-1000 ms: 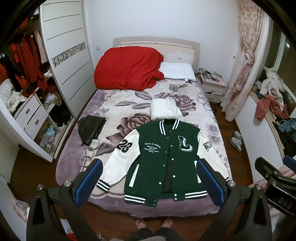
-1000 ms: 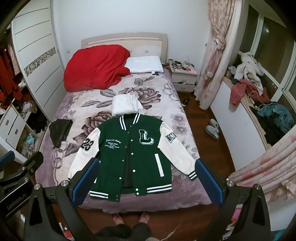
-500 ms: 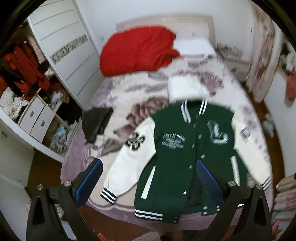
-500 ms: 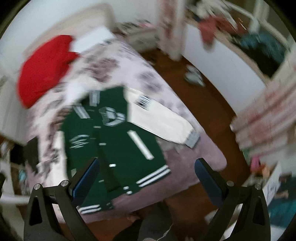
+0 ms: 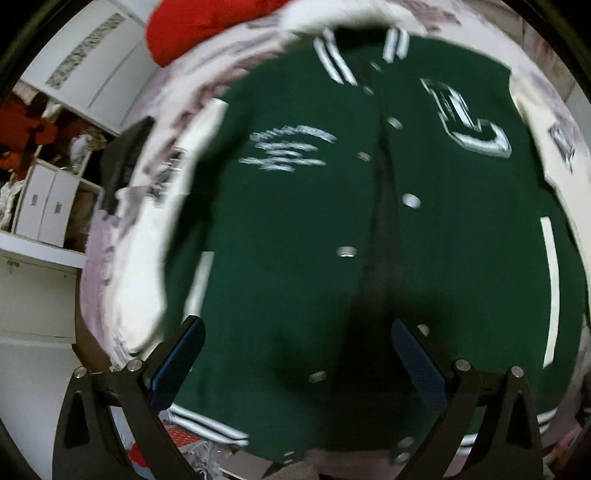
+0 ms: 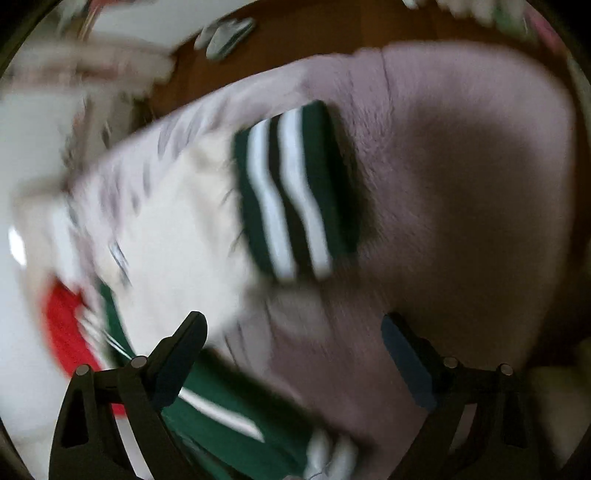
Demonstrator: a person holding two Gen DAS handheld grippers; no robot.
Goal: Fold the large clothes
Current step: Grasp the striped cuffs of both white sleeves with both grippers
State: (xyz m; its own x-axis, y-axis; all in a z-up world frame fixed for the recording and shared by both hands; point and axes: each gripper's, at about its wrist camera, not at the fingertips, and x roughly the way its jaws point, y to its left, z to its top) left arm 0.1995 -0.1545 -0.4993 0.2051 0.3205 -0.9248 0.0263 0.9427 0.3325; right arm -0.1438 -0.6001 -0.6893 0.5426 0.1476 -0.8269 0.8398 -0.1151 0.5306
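Observation:
A green varsity jacket (image 5: pixel 295 229) with white sleeves lies flat, front up, on the bed and fills the left wrist view. My left gripper (image 5: pixel 295 350) is open and empty, low over the jacket's lower front near the snap placket. In the right wrist view the jacket's white sleeve (image 6: pixel 177 236) ends in a green-and-white striped cuff (image 6: pixel 291 192) on the lilac bedspread (image 6: pixel 461 184). My right gripper (image 6: pixel 295 354) is open and empty, just short of the cuff. Both views are blurred.
A red duvet (image 5: pixel 207 26) lies at the bed's head and a dark garment (image 5: pixel 125 155) on the bed's left side. White drawers (image 5: pixel 44 206) stand at the left. Slippers (image 6: pixel 225 33) sit on the wooden floor beyond the bed.
Both grippers have dropped from high above the bed to close over the jacket. The left went toward the jacket's front, the right swung to the right sleeve's cuff. Both stayed open.

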